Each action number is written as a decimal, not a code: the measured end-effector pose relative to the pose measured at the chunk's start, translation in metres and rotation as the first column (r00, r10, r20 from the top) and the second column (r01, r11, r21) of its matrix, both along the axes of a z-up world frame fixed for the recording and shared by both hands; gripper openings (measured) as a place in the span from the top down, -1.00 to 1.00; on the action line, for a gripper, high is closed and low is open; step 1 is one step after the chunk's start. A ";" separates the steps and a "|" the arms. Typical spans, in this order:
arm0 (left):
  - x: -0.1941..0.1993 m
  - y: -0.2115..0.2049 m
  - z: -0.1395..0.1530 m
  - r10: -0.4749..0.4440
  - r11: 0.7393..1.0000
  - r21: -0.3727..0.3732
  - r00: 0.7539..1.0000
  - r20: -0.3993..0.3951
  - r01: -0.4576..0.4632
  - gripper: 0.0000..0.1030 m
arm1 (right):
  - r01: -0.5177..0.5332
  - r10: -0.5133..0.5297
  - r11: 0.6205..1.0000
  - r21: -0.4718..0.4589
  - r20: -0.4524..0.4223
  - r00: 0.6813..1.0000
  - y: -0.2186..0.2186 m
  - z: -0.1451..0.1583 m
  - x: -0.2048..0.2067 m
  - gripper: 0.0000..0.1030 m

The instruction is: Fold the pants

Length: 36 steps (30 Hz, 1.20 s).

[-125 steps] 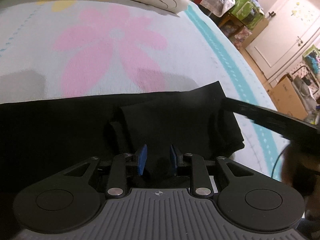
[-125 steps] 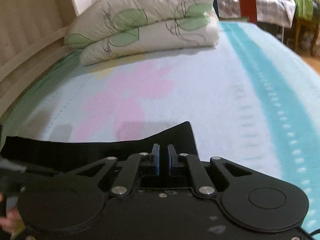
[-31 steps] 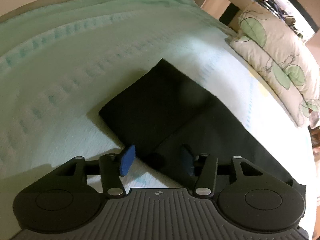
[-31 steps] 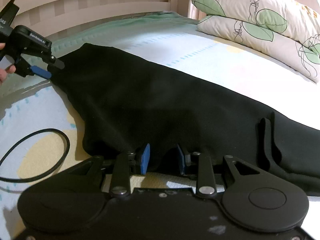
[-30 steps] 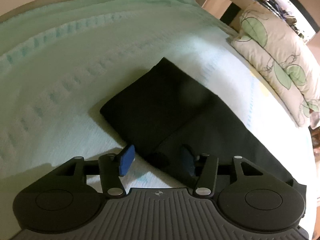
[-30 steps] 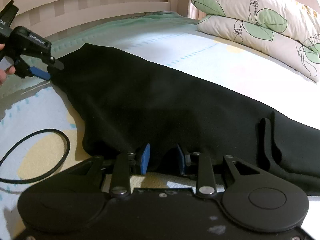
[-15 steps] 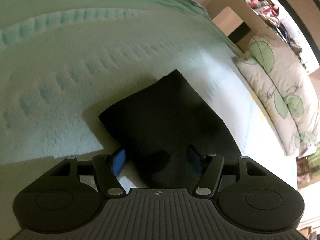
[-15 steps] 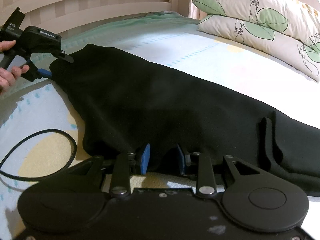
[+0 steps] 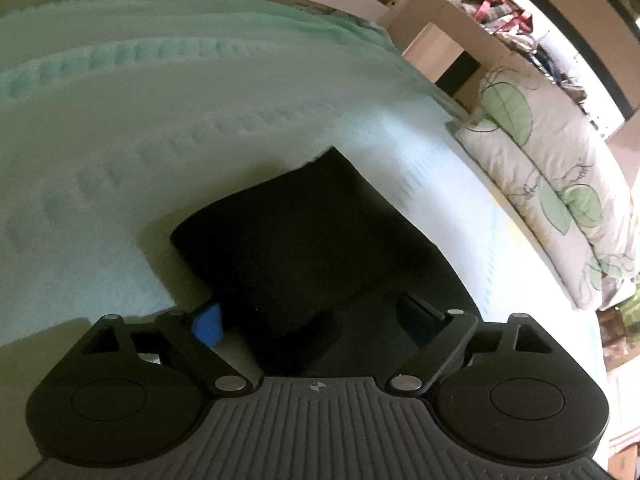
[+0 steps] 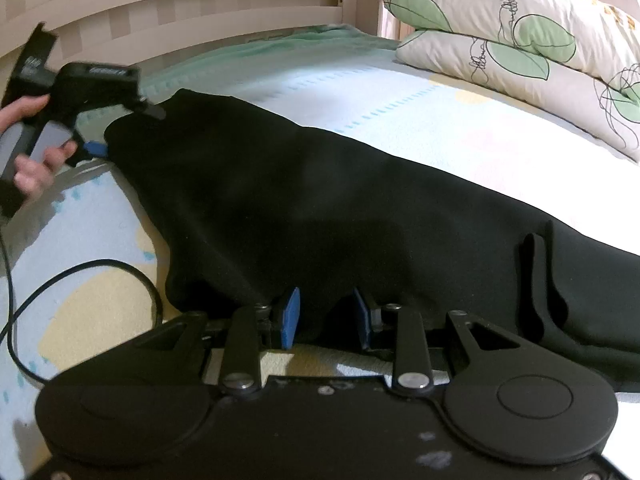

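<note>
The black pants [image 10: 320, 200] lie folded lengthwise across the bed, leg ends at the far left, waist part at the right. In the left wrist view the leg end [image 9: 296, 240] fills the middle. My left gripper [image 9: 312, 320] is wide open, its jaws standing either side of the leg end's near edge; it also shows in the right wrist view [image 10: 120, 128], held by a hand. My right gripper [image 10: 326, 316] is open, its blue pads [image 10: 290, 316] either side of the pants' near edge at mid-length.
The bedspread [image 10: 400, 100] is pale with teal, yellow and pink patches. Leaf-print pillows [image 10: 520, 40] lie at the far right. A wooden bed rail [image 10: 180, 0] runs along the back. A black cable [image 10: 80, 272] loops on the bed at the left.
My left gripper has opened wider and moved in over the leg end. My right gripper has stayed in place, open at the pants' near edge.
</note>
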<state>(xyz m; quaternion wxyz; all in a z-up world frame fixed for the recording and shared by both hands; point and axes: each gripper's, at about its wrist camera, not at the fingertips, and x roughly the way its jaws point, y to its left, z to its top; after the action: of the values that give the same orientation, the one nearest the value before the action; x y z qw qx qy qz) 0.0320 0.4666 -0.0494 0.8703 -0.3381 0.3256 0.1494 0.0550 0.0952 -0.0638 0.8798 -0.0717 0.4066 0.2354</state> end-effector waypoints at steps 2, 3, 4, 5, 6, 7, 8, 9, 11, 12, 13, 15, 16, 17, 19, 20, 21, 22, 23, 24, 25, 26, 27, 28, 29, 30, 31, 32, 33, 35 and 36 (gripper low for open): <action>0.010 0.002 0.002 -0.005 1.000 0.011 1.000 -0.003 0.005 -0.67 | 0.004 -0.004 1.000 0.006 -0.005 1.000 -0.001 0.000 0.001 0.38; 0.013 0.003 0.002 -0.007 1.000 0.020 1.000 -0.011 0.008 -0.44 | 0.005 -0.005 1.000 0.008 -0.007 1.000 -0.001 0.001 0.001 0.38; 0.016 0.003 0.003 -0.007 0.999 0.044 0.999 -0.031 0.008 0.14 | 0.006 -0.006 1.000 0.011 -0.007 1.000 -0.002 0.001 0.001 0.38; 0.018 0.003 0.005 -0.003 0.997 0.081 0.998 -0.066 0.008 0.42 | 0.008 -0.008 1.000 0.012 -0.007 1.000 -0.002 0.001 0.001 0.38; 0.020 0.003 0.006 -0.013 0.995 0.098 0.996 -0.086 0.021 0.59 | 0.009 -0.009 1.000 0.011 -0.010 1.000 -0.003 0.002 0.001 0.38; 0.019 0.007 0.008 -0.022 0.996 0.088 0.997 -0.079 0.028 0.71 | 0.013 -0.013 1.000 0.011 -0.013 1.000 -0.002 0.003 0.001 0.38; 0.016 0.009 0.012 -0.028 0.997 0.075 0.997 -0.070 0.033 0.75 | 0.025 -0.025 1.000 0.015 -0.015 1.000 -0.002 0.006 0.001 0.46; 0.014 0.009 0.016 -0.035 0.997 0.071 0.997 -0.067 0.040 0.80 | 0.039 -0.038 0.999 0.034 -0.017 0.999 -0.003 0.009 0.001 0.70; 0.012 0.005 0.027 -0.050 0.994 0.095 0.997 -0.062 0.056 0.81 | 0.052 -0.050 0.996 0.077 -0.024 0.998 -0.001 0.014 -0.001 0.90; 0.011 0.001 0.033 -0.061 0.991 0.119 0.997 -0.056 0.068 0.82 | 0.054 -0.053 0.995 0.089 -0.015 0.999 0.001 0.017 -0.004 0.90; 0.010 -0.004 0.037 -0.073 0.987 0.138 0.996 -0.053 0.079 0.82 | 0.050 -0.050 0.994 0.094 -0.002 0.999 0.004 0.019 -0.007 0.90; 0.009 -0.010 0.042 -0.092 0.983 0.158 0.995 -0.050 0.098 0.81 | 0.029 -0.028 0.996 0.088 -0.013 1.000 0.014 0.018 -0.013 0.90; 0.009 -0.010 0.041 -0.091 0.984 0.150 0.994 -0.053 0.098 0.77 | 0.023 -0.020 0.997 0.079 -0.035 0.999 0.019 0.014 -0.014 0.90; 0.010 -0.010 0.039 -0.086 0.987 0.135 0.995 -0.054 0.092 0.76 | 0.020 -0.016 0.998 0.065 -0.062 0.998 0.023 0.008 -0.015 0.90; 0.009 -0.003 0.031 -0.063 0.993 0.092 0.996 -0.059 0.068 0.64 | 0.023 -0.021 0.998 0.061 -0.044 0.999 0.023 0.005 -0.018 0.90; 0.007 0.001 0.027 -0.050 0.996 0.069 0.997 -0.063 0.055 0.56 | 0.022 -0.020 0.998 0.058 -0.043 0.999 0.024 0.005 -0.019 0.90; 0.007 0.005 0.023 -0.042 0.998 0.049 0.997 -0.062 0.045 0.39 | 0.021 -0.018 0.998 0.057 -0.048 0.999 0.024 0.006 -0.018 0.90; 0.008 0.007 0.019 -0.035 0.999 0.030 0.997 -0.063 0.037 0.20 | 0.020 -0.017 0.998 0.060 -0.055 0.998 0.024 0.006 -0.016 0.90; 0.009 0.010 0.013 -0.027 1.000 0.009 0.997 -0.074 0.028 0.15 | 0.019 -0.015 0.998 0.066 -0.062 0.998 0.023 0.006 -0.015 0.90; 0.011 0.011 0.009 -0.019 1.000 0.000 0.996 -0.087 0.019 0.14 | 0.016 -0.012 0.997 0.070 -0.067 0.998 0.022 0.006 -0.014 0.90; 0.011 0.013 0.004 -0.008 1.000 -0.008 0.995 -0.096 0.008 0.13 | 0.012 -0.006 0.997 0.073 -0.070 0.998 0.021 0.005 -0.012 0.90; 0.009 0.013 0.001 -0.002 1.000 -0.010 0.997 -0.080 0.001 0.12 | 0.008 -0.002 0.997 0.075 -0.071 0.997 0.020 0.005 -0.012 0.90; 0.007 0.012 -0.001 0.005 1.000 -0.011 0.998 -0.056 -0.006 0.03 | 0.005 0.001 0.997 0.077 -0.073 0.997 0.019 0.005 -0.011 0.90; 0.005 0.011 -0.002 0.008 1.000 -0.015 0.999 -0.035 -0.008 -0.12 | 0.004 0.002 0.997 0.077 -0.073 0.997 0.019 0.005 -0.010 0.90; 0.005 0.009 -0.003 0.005 1.000 -0.017 1.000 -0.020 -0.005 -0.20 | 0.002 0.004 0.997 0.077 -0.073 0.997 0.019 0.005 -0.010 0.90; 0.007 0.007 -0.002 0.001 1.000 -0.013 1.000 -0.012 -0.001 -0.33 | 0.000 0.005 0.997 0.076 -0.071 0.997 0.020 0.004 -0.010 0.90; 0.011 0.005 -0.001 -0.003 1.000 -0.007 1.000 -0.007 0.003 -0.44 | -0.002 0.007 0.997 0.075 -0.068 0.998 0.020 0.003 -0.010 0.90; 0.015 0.004 -0.001 -0.004 1.000 -0.003 1.000 -0.008 0.004 -0.49 | -0.004 0.009 0.997 0.073 -0.065 0.998 0.020 0.003 -0.011 0.90; 0.020 0.003 -0.001 0.000 1.000 -0.001 1.000 -0.012 0.000 -0.55 | -0.008 0.012 0.997 0.071 -0.063 0.998 0.021 0.003 -0.011 0.90; 0.028 0.006 0.001 0.025 1.000 -0.018 1.000 -0.005 -0.025 -0.60 | -0.012 0.016 0.997 0.070 -0.062 0.998 0.021 0.003 -0.011 0.90; 0.030 0.009 -0.001 0.046 0.998 -0.041 0.999 0.005 -0.046 -0.59 | -0.011 0.016 0.997 0.073 -0.064 0.998 0.021 0.003 -0.011 0.90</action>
<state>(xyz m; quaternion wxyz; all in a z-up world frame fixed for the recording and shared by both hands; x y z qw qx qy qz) 0.0615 0.4755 -0.0499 0.8606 -0.3634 0.3181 0.1616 0.0441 0.1158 -0.0608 0.8666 -0.0348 0.4256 0.2580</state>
